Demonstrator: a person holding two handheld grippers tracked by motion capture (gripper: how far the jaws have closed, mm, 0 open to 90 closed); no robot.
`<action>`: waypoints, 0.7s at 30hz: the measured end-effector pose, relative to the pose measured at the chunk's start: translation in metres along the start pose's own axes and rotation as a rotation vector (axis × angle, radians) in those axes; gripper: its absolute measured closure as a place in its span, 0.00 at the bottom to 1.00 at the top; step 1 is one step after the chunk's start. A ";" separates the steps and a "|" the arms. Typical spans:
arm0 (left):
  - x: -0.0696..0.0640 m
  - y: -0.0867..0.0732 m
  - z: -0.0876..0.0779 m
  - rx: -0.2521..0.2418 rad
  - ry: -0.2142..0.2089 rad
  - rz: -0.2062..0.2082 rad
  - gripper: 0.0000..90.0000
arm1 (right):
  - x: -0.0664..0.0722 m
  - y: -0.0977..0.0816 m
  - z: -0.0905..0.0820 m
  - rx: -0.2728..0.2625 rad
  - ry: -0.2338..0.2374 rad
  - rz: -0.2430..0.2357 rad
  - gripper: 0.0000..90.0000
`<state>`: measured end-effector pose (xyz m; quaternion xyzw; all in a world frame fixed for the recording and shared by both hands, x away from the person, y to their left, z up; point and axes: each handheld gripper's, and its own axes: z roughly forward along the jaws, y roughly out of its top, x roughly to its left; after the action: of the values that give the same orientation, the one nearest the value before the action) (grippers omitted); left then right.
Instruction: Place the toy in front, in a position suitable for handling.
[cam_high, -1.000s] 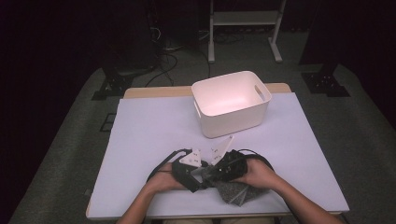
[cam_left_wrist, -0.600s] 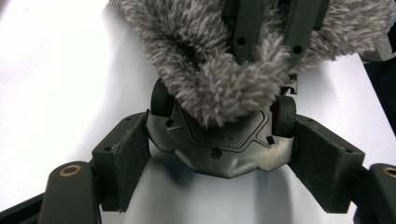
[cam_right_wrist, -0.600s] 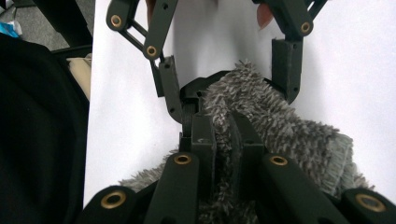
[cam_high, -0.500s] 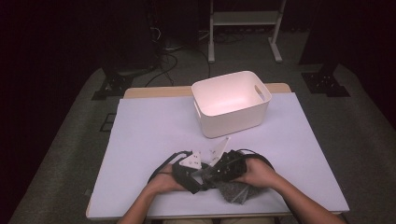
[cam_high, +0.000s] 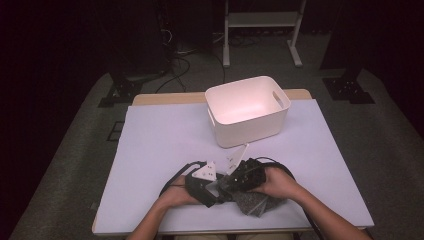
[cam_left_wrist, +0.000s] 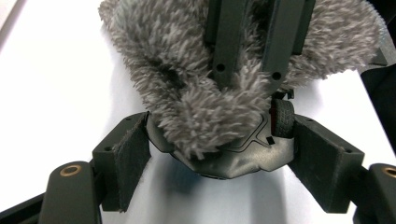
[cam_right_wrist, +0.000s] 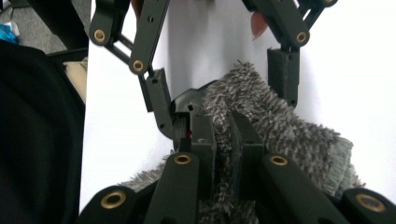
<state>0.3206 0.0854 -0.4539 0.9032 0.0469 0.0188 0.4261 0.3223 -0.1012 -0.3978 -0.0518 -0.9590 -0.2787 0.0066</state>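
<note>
A grey fluffy cloth (cam_left_wrist: 187, 70) lies wrapped over a black computer mouse (cam_left_wrist: 229, 161) near the table's front edge. My left gripper (cam_left_wrist: 224, 144) has its pads pressed on both sides of the mouse, whose scroll wheel (cam_left_wrist: 282, 116) shows beside the right pad. Facing it, my right gripper (cam_left_wrist: 247, 77) is shut on a fold of the cloth (cam_right_wrist: 280, 135). In the right gripper view its jaws (cam_right_wrist: 224, 128) pinch the pile, with the left gripper (cam_right_wrist: 222, 107) straddling the mouse (cam_right_wrist: 187, 100) beyond. From above, both grippers (cam_high: 217, 190) (cam_high: 230, 184) meet over the cloth (cam_high: 252, 202).
A white plastic bin (cam_high: 247, 107) with handle slots stands at the back middle of the pale table sheet (cam_high: 150, 145). Black cables (cam_high: 172, 180) loop beside the person's left hand. Dark floor and stands surround the table.
</note>
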 end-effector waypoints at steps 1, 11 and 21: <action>0.000 0.000 0.000 0.000 -0.001 -0.001 0.27 | 0.001 0.002 0.001 0.000 -0.004 -0.007 0.90; 0.000 -0.001 0.001 -0.006 -0.008 -0.018 0.27 | -0.003 0.015 0.012 0.002 -0.011 -0.038 0.90; -0.001 0.003 0.002 0.009 0.002 0.005 0.27 | 0.002 0.018 0.013 -0.018 0.008 -0.046 0.90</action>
<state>0.3197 0.0816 -0.4527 0.9052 0.0450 0.0206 0.4220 0.3223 -0.0791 -0.3987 -0.0286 -0.9574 -0.2874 0.0034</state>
